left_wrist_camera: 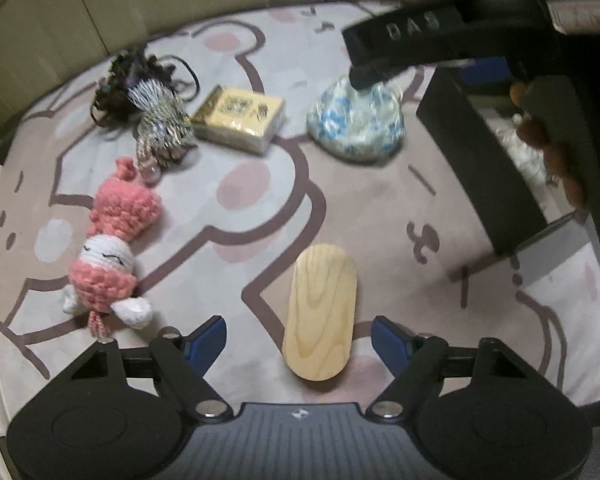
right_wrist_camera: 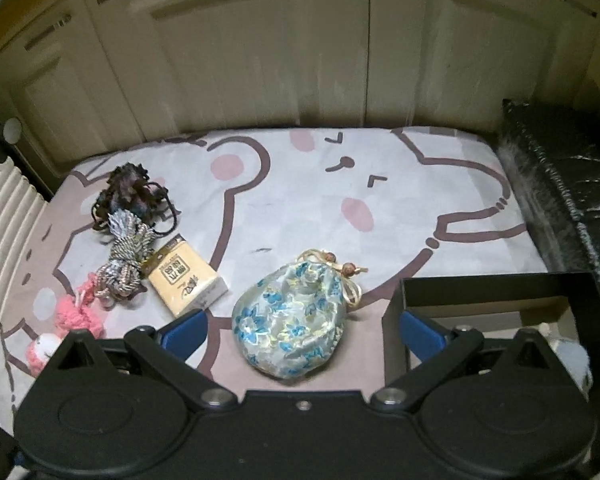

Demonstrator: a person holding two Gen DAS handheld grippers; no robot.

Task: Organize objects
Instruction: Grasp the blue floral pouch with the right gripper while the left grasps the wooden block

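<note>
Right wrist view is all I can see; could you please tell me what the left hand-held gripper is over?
Observer: The left hand-held gripper is open, with a wooden block between its fingers, untouched.
Operator: Is anything lying beside that block?
Observer: A pink doll lies left of it in the left wrist view, apart from it.
Operator: Thank you; and on the other side?
Observer: Only bare sheet until the black box farther right.
</note>
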